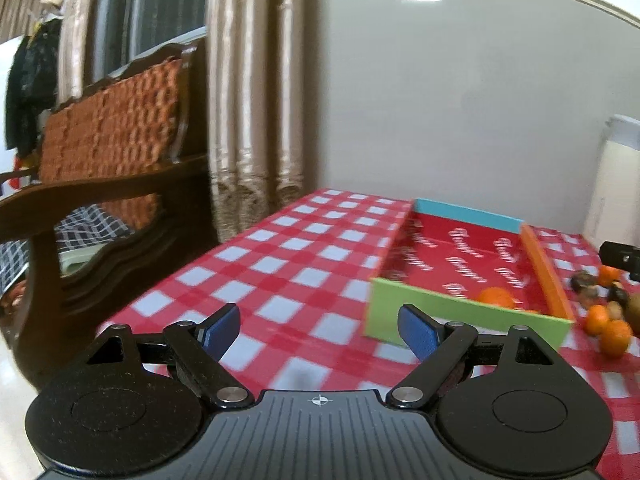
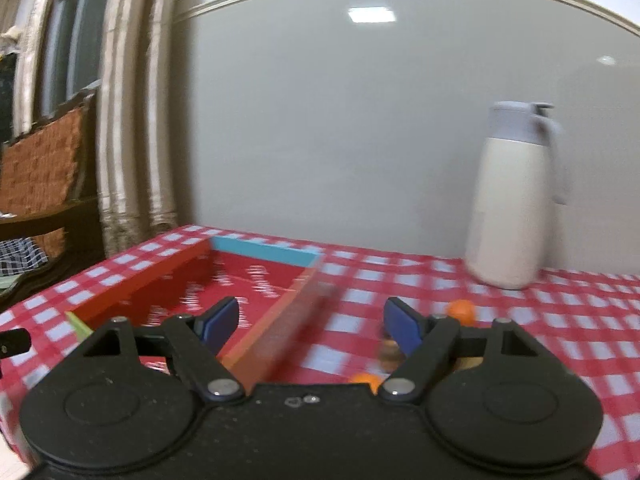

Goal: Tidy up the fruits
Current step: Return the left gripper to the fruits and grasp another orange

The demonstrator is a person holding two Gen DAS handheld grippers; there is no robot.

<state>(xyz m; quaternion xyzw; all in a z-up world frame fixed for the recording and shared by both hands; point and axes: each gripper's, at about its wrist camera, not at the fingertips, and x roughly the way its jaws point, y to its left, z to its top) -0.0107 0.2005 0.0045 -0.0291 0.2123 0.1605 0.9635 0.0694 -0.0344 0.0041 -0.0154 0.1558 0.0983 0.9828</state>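
A shallow red tray [image 1: 460, 256] with green, blue and orange walls lies on the checked tablecloth; it also shows in the right wrist view [image 2: 256, 280]. One orange [image 1: 496, 297] sits inside it behind the green wall. More oranges [image 1: 608, 326], dark fruits [image 1: 588, 284] and a kiwi [image 1: 633, 310] lie right of the tray. My left gripper [image 1: 318, 330] is open and empty, in front of the tray. My right gripper [image 2: 312, 326] is open and empty, over the tray's orange wall. An orange [image 2: 461, 311] and a dark fruit [image 2: 390, 350] lie near its right finger.
A white jug [image 2: 512, 200] with a grey lid stands at the back right by the wall. A wooden chair [image 1: 100, 184] with an orange cushion stands left of the table. The table's left edge runs close to my left gripper.
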